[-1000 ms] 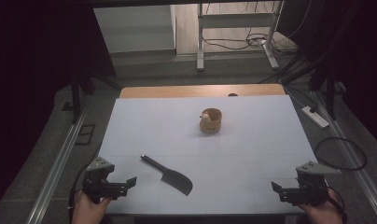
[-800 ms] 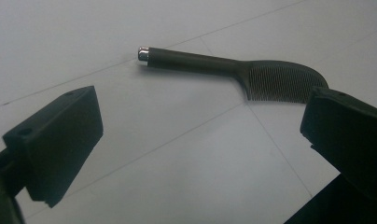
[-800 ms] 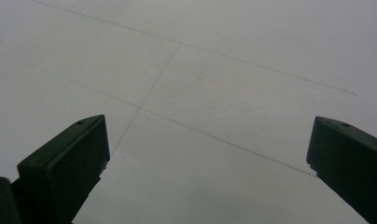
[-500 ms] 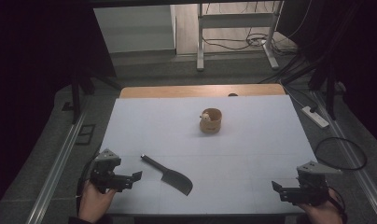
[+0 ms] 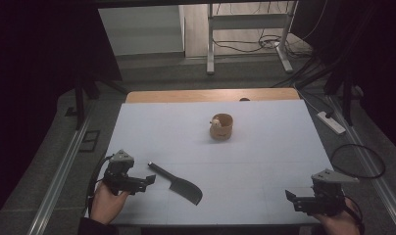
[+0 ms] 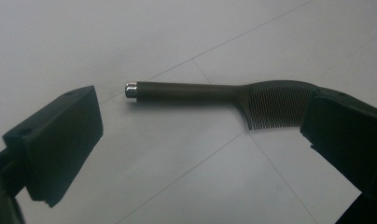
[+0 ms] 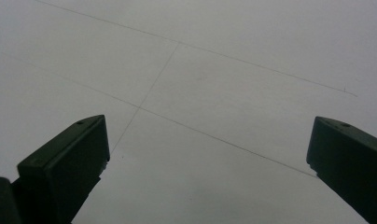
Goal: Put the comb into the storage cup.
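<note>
No readable text, label, brand, number or sign appears anywhere in these views. The white table sheet (image 5: 264, 161) carries only thin ruled lines (no lettering along them). The dark comb (image 6: 233, 95), the small wooden cup (image 5: 221, 126) and the black grippers' bodies all show plain, unmarked surfaces at this sharpness.

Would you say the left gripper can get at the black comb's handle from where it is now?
Probably yes: the left gripper is open, the comb lies just ahead, nothing between.
</note>
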